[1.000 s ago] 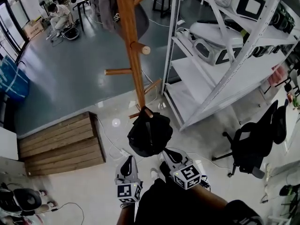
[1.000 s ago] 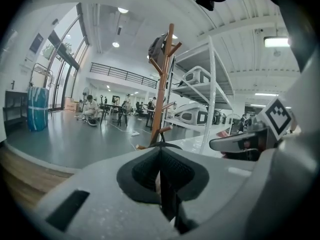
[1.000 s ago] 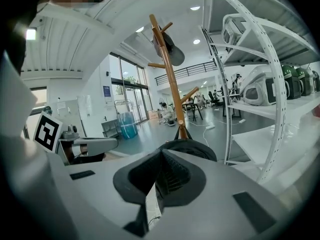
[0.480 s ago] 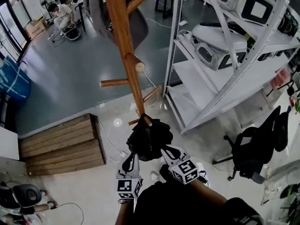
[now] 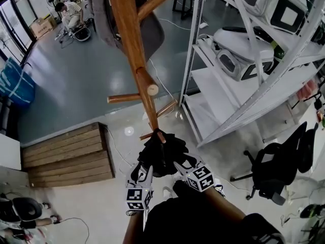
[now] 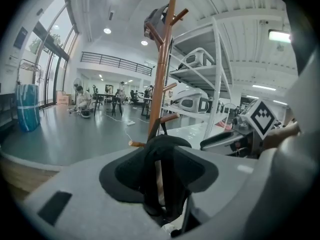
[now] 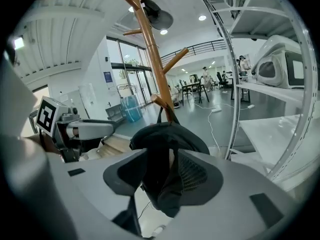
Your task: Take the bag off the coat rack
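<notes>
**While the bag (image 5: 162, 154) hung on the coat rack (image 5: 129, 44), both pairs of jaws opened around it**

As the person looked steeply down, the black bag hung by its short loop from a low peg (image 5: 159, 134) of the wooden coat rack, over the pale floor (image 5: 101, 202). The left gripper (image 5: 144, 171) reached in at the bag's left side and the right gripper (image 5: 181, 164) at its right, both angled downwards. Each gripper's jaws had just been opening and stood apart, released. Folds of the bag's black fabric and strap lay in the gap between them, and neither pair was clenched on it. A grey garment (image 5: 99, 14) hung high on the rack. White metal shelving (image 5: 223, 83) stood just beside the rack on the right. A wooden platform (image 5: 66, 154) lay to the left, and a black office chair (image 5: 277, 161) stood beyond the shelving.
</notes>
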A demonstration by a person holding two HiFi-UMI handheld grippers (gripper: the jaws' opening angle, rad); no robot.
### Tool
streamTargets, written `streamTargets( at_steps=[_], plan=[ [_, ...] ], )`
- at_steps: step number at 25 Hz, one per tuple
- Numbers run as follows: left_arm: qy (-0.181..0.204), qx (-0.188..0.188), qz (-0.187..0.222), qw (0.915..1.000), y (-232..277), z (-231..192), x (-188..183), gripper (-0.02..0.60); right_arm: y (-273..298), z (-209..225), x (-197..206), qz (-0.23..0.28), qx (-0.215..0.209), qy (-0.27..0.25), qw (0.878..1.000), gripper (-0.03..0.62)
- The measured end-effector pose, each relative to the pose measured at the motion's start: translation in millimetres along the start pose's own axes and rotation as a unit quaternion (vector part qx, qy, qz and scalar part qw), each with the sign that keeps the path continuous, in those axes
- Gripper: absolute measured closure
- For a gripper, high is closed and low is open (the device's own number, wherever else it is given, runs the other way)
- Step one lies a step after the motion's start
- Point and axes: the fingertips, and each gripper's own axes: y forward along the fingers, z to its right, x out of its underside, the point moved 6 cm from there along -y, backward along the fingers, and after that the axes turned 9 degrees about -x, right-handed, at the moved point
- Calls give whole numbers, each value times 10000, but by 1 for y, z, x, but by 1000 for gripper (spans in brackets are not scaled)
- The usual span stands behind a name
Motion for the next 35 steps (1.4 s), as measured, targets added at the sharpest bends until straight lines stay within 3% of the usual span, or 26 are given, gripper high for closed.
streamTargets(
  at_steps=[6, 15, 23, 27, 35],
  plan=[
    [49, -36, -376, 9993, 19, -7, 14, 362, 9, 25, 4, -242, 34, -74, 9997, 416],
    [109, -119, -569, 9982, 41, -18, 21, 344, 17, 58, 7, -547, 300, -273, 9977, 382],
    [107, -229, -904, 9956, 65, -32, 39, 328, 34, 76, 9, -824, 162, -349, 9959, 357],
    [-40, -224, -904, 9956, 71, -34, 38, 328, 43, 84, 12, -965, 79, -362, 9946, 350],
    [50, -218, -1093, 9938, 83, -34, 49, 328, 57, 91, 21, -1159, -43, -277, 9929, 347]
  ],
)
